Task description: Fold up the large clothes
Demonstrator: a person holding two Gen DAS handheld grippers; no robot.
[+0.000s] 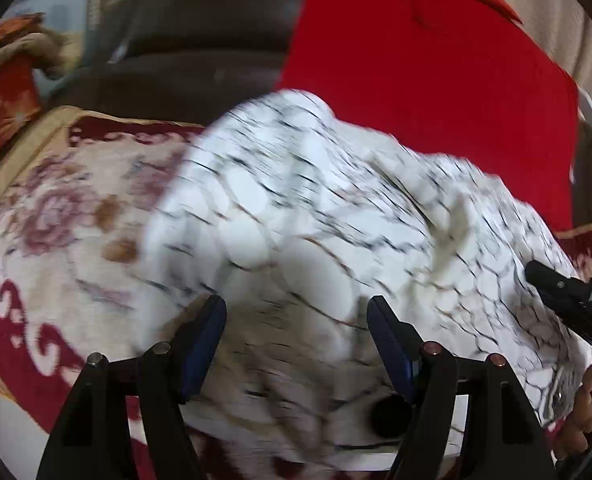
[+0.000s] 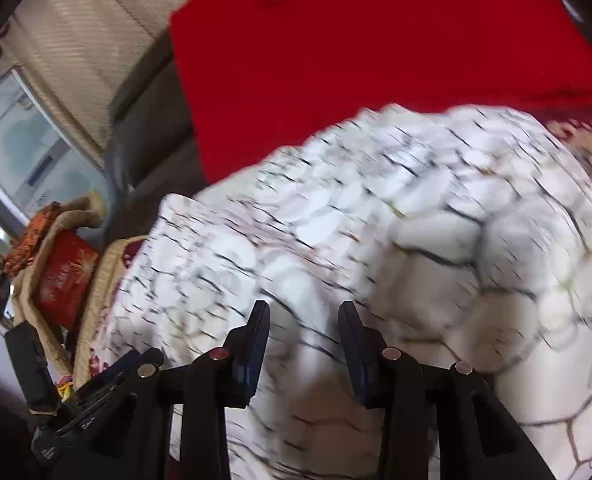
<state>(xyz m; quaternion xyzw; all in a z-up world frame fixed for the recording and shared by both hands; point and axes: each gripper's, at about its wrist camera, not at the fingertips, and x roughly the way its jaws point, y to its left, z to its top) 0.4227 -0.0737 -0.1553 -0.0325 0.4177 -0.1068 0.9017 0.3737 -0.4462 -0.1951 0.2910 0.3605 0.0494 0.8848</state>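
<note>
Probably about to bunch: both grippers, left [image 1: 296, 316] and right [image 2: 303, 320], gaping over the white cloth [image 1: 315, 216] mid-frame, gripping nothing.

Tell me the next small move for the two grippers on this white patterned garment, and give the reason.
Probably shut both grippers on the cloth. The left gripper and right gripper both stand open with the white patterned garment bunched between and ahead of their fingers, on the floral blanket. Neither visibly pinches fabric yet, though blur hides detail.

Bright, even light, perhaps daylight; heavy motion blur on the patterned cloth [image 1: 335, 216], fisheye-dark corners.
</note>
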